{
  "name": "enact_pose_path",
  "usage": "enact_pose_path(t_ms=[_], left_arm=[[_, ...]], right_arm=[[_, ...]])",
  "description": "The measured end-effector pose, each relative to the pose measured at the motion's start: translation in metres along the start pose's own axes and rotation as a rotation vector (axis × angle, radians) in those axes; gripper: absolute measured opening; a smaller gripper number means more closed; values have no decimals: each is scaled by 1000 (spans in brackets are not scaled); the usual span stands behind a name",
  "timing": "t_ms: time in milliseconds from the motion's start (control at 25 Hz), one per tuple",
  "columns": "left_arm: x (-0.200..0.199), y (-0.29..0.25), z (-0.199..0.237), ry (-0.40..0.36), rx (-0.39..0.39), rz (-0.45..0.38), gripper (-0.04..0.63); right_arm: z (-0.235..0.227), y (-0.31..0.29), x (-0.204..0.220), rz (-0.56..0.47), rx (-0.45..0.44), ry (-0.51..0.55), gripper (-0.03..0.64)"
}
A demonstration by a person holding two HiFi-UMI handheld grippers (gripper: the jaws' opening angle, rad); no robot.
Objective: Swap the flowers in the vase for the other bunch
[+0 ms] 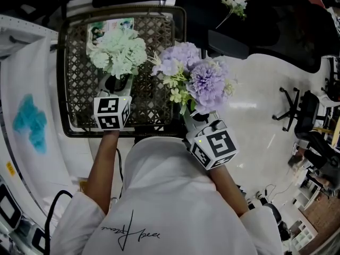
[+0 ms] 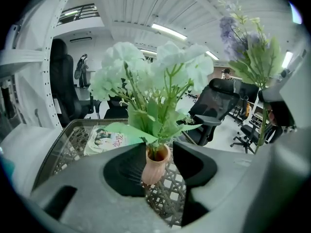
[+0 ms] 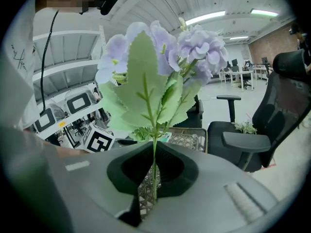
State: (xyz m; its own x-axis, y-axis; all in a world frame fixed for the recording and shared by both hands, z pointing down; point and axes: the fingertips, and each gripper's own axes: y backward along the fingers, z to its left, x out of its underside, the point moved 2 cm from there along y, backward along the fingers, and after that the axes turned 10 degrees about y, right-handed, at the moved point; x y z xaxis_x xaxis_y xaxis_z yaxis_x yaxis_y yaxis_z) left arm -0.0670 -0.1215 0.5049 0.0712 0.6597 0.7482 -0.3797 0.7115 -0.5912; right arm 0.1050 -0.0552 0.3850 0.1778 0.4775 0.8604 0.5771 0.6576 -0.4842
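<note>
A small pink vase (image 2: 155, 165) stands on the wicker table (image 1: 79, 92) and holds a pale green-white bunch (image 1: 118, 51). My left gripper (image 1: 118, 89) is open, with the vase (image 1: 118, 83) between its jaws; a gap shows on the vase's right side. To the right, my right gripper (image 1: 192, 113) is shut on the thin green stem (image 3: 154, 169) of a purple bunch (image 1: 199, 76), held upright off the table's right edge. The purple flowers (image 3: 194, 47) fill the top of the right gripper view, and they (image 2: 243, 38) also show at the upper right of the left gripper view.
A magazine (image 2: 104, 140) lies on the table behind the vase. Black office chairs (image 1: 276, 25) stand on the white floor beyond and right of the table. A white surface with a blue patch (image 1: 31, 122) runs along the left.
</note>
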Motion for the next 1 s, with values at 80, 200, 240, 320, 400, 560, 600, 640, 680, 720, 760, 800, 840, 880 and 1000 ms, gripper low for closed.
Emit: enact_pose_path(t_ms=[80,200,240,320,400,560,600,640,680,720,760,800,840,880,1000], left_arm=[[0,2,-1,2,0,-2,176],[1,7,-2,14,1,-10,176],[1,9,-2,21,2,-12,176],[3,12,-4,32,5,-13,176],[3,15,-5,32,6,-15,176],[5,20,-3,30,4,-22,173],[4,21,-3,31,3,-26,172],[4,23,-3,32,3,-31,170],[3,26,-4,31,1,-36,169],[1,29,-4,24,-3,-42,167],[0,32,-5,5,-11,-48,166],[-1,36,-6,-23,-22,-53,166],[-2,39,-7,-52,-31,-57,166],[-3,42,-8,-68,-36,-60,165],[-1,51,-7,-42,-35,-73,155]], right_arm=[[1,1,0,-3,-1,1,18],[3,2,0,-11,-5,-2,18],[5,3,0,-13,-6,-4,18],[7,4,0,-17,-10,-4,18],[10,4,-1,-20,-15,0,18],[13,6,0,-26,-15,3,18],[13,7,0,-29,-13,3,18],[13,8,0,-32,-12,3,18],[14,10,-1,-35,-10,3,18],[14,11,-1,-39,-10,4,18],[15,12,-2,-42,-9,4,18],[16,13,-3,-46,-8,4,18],[17,14,-4,-51,-7,4,18],[17,15,-4,-54,-8,5,18],[22,17,-4,-63,-14,7,18]])
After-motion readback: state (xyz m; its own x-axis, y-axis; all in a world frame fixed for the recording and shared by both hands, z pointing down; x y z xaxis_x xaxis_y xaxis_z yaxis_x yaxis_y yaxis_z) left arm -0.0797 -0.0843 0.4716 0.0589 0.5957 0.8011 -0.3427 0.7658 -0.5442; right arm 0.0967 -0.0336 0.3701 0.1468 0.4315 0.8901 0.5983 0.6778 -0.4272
